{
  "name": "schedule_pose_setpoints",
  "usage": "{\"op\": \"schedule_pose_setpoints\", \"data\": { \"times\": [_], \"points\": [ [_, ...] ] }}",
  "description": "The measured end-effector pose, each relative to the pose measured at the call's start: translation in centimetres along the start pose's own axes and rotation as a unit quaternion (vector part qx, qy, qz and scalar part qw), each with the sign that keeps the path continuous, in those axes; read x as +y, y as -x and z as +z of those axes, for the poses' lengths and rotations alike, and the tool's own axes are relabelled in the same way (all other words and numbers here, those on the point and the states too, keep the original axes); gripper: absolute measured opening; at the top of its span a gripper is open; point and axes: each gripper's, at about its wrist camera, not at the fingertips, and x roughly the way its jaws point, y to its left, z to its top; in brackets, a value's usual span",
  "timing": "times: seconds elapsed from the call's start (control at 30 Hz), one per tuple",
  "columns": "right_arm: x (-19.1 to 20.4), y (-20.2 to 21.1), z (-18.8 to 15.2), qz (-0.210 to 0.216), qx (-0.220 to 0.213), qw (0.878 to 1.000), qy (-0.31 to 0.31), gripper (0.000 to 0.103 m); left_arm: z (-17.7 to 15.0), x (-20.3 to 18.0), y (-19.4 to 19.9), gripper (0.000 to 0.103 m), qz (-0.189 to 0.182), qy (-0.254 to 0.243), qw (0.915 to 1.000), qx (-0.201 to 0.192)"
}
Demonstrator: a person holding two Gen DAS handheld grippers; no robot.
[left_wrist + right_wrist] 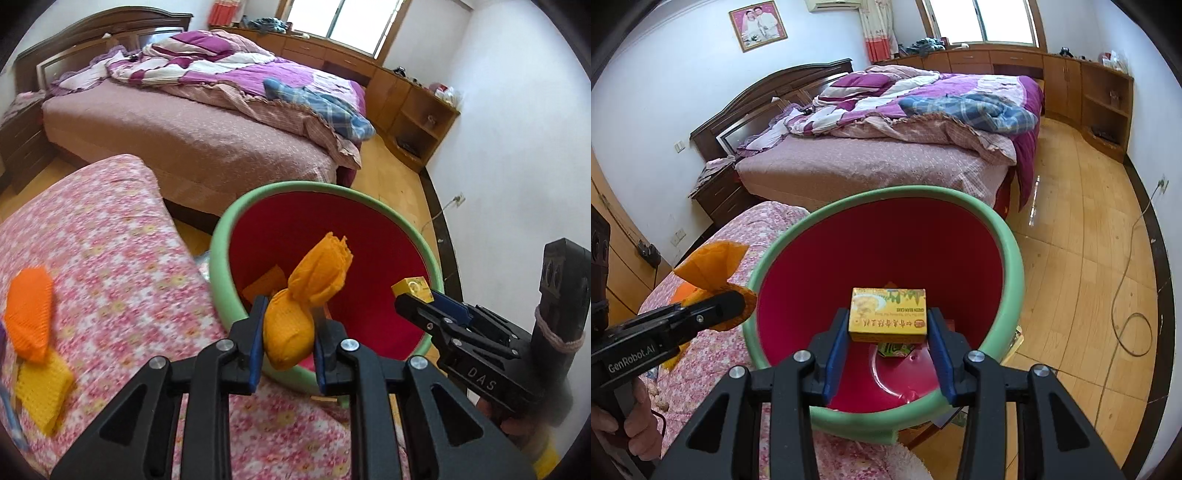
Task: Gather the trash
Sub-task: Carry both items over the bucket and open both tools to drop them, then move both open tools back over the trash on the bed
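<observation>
A red bin with a green rim [218, 251] stands beside a floral-covered surface. My left gripper [291, 310] is shut on an orange crumpled paper wad [288, 332], held over the bin's near rim. To its right, my right gripper [410, 299] reaches over the bin with a yellow box [412, 288]. In the right wrist view my right gripper [888, 317] is shut on that yellow box [888, 310] above the bin's red inside, green rim [1012, 258] around it. The left gripper [735, 299] with the orange paper [709, 262] shows at the left. A green packet [894, 349] lies at the bin's bottom.
The floral-covered surface [110, 240] bears an orange mesh piece [29, 314] and a yellow piece [40, 387]. A bed [868, 166] with rumpled bedding stands behind the bin. A cable [1126, 314] trails over the wooden floor at right, near wooden cabinets [1104, 99].
</observation>
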Motion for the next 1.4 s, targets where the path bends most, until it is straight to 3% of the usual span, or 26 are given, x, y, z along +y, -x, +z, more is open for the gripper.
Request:
{"op": "schedule_pose_setpoints", "data": {
  "times": [0.13, 0.23, 0.73, 1.0, 1.4],
  "points": [
    [-0.6, -0.1, 0.0, 0.002, 0.000, 1.000, -0.007, 0.049, 0.0, -0.4, -0.7, 0.037, 0.001, -0.007, 1.0000, 0.006],
    [-0.9, 0.0, -0.1, 0.004, -0.002, 1.000, -0.013, 0.054, -0.2, -0.6, -0.9, 0.039, 0.006, -0.008, 0.9999, 0.005],
    [0.9, 1.5, -0.1, 0.015, -0.011, 1.000, -0.003, 0.063, -1.0, 1.2, 1.8, 0.039, 0.027, 0.012, 0.9995, -0.010],
    [4.1, 2.7, -0.1, 0.038, -0.014, 0.999, 0.020, 0.068, -1.8, 3.4, 5.1, 0.039, 0.050, 0.028, 0.9979, -0.030],
    [10.9, 4.2, 0.2, 0.081, -0.014, 0.995, 0.058, 0.073, -3.4, 9.6, 11.7, 0.040, 0.105, 0.075, 0.9895, -0.066]
  ]
}}
